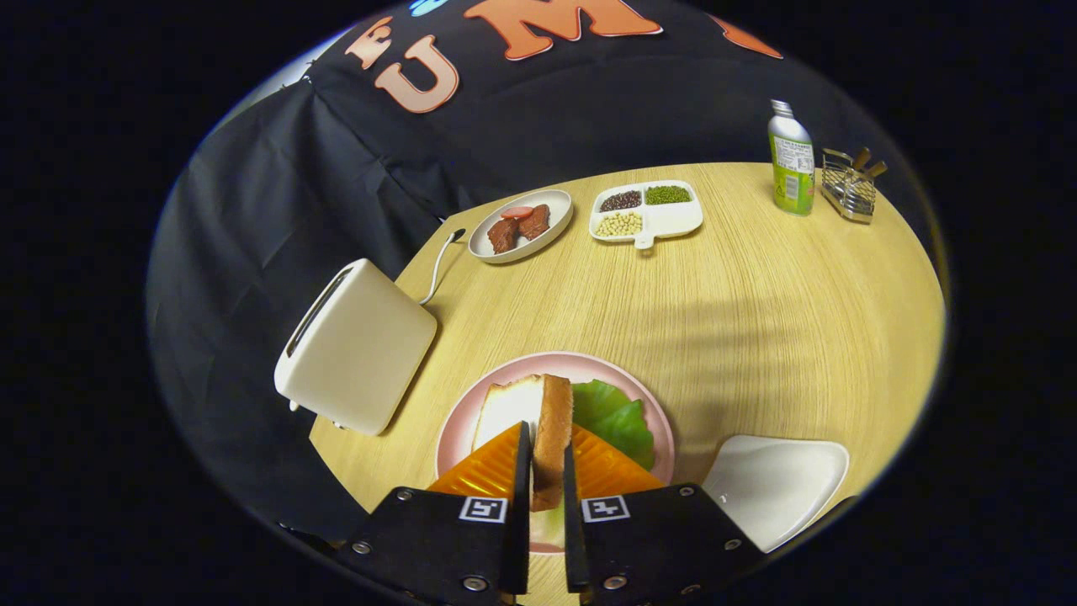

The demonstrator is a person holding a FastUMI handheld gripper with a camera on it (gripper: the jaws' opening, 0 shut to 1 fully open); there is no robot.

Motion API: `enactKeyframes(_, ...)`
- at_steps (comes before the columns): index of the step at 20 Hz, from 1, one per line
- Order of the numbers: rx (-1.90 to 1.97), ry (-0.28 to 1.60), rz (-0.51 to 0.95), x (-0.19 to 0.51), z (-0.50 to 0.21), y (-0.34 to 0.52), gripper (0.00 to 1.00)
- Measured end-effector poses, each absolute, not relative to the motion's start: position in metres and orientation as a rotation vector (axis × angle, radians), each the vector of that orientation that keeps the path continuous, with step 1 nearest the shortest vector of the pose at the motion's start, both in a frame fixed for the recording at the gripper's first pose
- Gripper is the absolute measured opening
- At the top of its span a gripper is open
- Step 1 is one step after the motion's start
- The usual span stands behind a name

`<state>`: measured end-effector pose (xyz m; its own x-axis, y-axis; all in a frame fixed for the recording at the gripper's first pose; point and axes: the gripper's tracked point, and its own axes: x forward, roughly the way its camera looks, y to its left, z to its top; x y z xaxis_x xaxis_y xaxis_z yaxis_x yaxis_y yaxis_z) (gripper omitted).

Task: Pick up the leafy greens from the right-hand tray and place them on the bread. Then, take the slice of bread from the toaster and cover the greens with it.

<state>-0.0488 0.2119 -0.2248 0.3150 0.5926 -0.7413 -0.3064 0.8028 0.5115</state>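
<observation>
Standing on edge between the two fingers, a bread slice (pixel 552 438) is clamped by the tongs (pixel 547 467), held over a pink plate (pixel 652 412). Beneath it, another slice (pixel 505 408) and leafy greens (pixel 618 417) are seen on that plate. A white toaster (pixel 358 345) is placed to the left, a white tray (pixel 778 488) to the right. Beyond, a meat dish (pixel 522 225), a divided bean tray (pixel 646 210), a bottle (pixel 791 160) and a wire rack (pixel 850 185) are set well apart.

The held bread slice (pixel 553 438) hides part of the greens (pixel 618 418).
</observation>
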Motion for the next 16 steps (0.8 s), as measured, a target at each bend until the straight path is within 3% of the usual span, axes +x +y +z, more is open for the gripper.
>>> enactKeyframes(7,0.234,1.105,0.561,-0.046,-0.238,0.201,0.43)
enactKeyframes(13,0.128,1.037,0.476,-0.030,-0.236,0.180,0.55)
enactKeyframes(16,0.155,0.949,0.468,-0.018,-0.214,0.180,0.56)
